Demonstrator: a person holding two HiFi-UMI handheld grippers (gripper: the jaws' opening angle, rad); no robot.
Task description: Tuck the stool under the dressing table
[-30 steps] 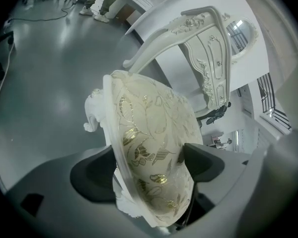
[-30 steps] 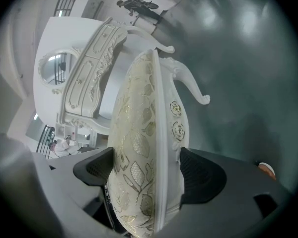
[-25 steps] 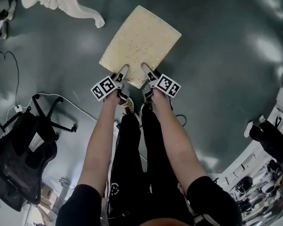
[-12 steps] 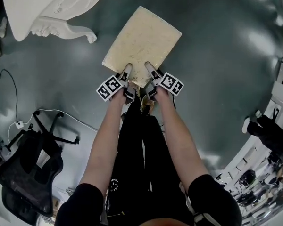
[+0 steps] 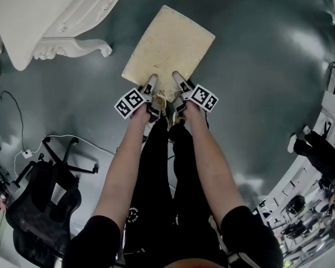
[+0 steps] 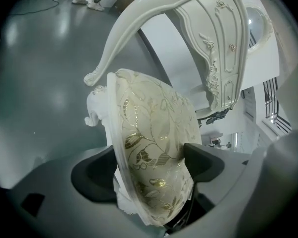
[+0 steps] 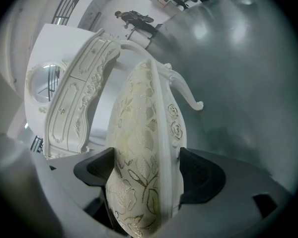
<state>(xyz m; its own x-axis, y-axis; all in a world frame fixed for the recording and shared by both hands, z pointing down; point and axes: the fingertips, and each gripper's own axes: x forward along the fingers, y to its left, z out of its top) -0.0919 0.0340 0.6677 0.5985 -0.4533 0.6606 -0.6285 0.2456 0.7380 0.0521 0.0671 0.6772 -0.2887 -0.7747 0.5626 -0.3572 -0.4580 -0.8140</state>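
1. White carved table (image 5: 39, 15) fills more of the head view's upper left than a second ago. Its curled leg now sits just left of the stool's far corner. The person has walked forward across the grey floor (image 5: 257, 94).
2. Left claw (image 5: 149, 85) stays clenched on the near edge of the stool (image 5: 170, 46). Its own view shows the cream, gold-leafed cushion and white rim pressed between the dark pads (image 6: 198, 160).
3. The stool has travelled with both claws and keeps its tilt in the frame. It is close to the table but well outside it, with nothing of it under the top yet. I cannot tell whether its legs touch the floor.
4. Right claw (image 5: 180, 82) is likewise clamped on the same near edge, just beside the left one. In its view the seat (image 7: 139, 133) sits between its jaws, with the table's drawers (image 7: 79, 103) ahead.
5. Judgement: the approach is under way. The stool probably needs swinging left to face the gap between the legs before it is pushed in.
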